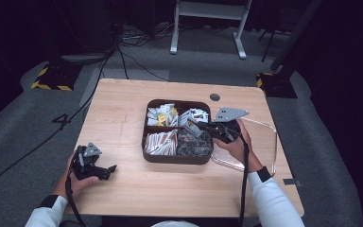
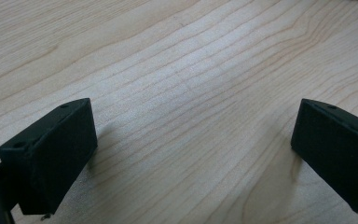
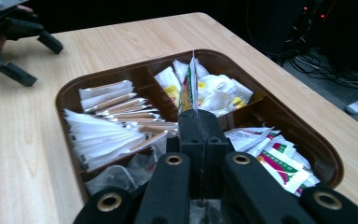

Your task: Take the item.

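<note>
A brown four-part tray (image 1: 177,160) sits mid-table, filled with sachets. My right gripper (image 1: 193,125) hovers over the tray's right half, shut on a thin green-and-red packet (image 3: 188,87) that stands edge-on above the pads. In the right gripper view the tray (image 3: 65,95) holds white and brown stick packets (image 3: 105,126), white-yellow sachets (image 3: 216,93) and red-green sachets (image 3: 279,161). My left gripper (image 1: 108,169) rests at the table's left front, open, with bare wood between its fingers (image 2: 51,149). It also appears far off as the left gripper (image 3: 39,63).
A clear rectangular container (image 1: 267,126) lies right of the tray, under the right hand. A round cable hole (image 1: 214,97) marks the table's far edge. Bare wood (image 1: 118,109) lies left of the tray. Cables and stand legs cover the floor beyond.
</note>
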{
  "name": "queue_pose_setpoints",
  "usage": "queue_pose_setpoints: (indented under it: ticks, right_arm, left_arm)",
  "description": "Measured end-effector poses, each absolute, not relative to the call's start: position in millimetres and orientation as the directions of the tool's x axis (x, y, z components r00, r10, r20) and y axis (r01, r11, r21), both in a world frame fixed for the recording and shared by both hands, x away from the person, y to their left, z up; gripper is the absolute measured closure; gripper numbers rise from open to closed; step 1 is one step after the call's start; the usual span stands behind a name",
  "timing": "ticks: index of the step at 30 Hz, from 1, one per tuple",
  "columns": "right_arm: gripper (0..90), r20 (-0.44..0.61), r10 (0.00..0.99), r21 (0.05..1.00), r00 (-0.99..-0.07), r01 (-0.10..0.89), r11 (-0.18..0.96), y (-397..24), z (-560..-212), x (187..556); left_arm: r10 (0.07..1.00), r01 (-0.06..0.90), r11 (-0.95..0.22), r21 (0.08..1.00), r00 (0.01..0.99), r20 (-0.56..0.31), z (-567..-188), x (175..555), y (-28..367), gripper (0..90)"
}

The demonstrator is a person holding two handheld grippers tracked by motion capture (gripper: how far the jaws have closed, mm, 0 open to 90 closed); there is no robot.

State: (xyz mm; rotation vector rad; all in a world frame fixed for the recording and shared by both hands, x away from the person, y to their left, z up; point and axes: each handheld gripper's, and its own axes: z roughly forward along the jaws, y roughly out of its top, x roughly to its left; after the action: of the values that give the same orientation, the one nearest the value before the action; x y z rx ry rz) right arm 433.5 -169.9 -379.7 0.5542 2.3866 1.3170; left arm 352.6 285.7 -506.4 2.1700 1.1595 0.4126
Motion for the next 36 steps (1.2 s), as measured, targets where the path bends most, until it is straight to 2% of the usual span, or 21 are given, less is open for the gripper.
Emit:
queue_pose_setpoints:
  ticks: [36]
  right_arm:
    - [90.0, -0.124, 0.335, 0.824, -0.934, 0.091, 0.559, -158.6, -391.6, 376.8]
  left_arm:
    - [0.826, 0.626, -0.412, 0.663, 0.564, -0.019, -506.3, 352.7, 285.8, 0.5]
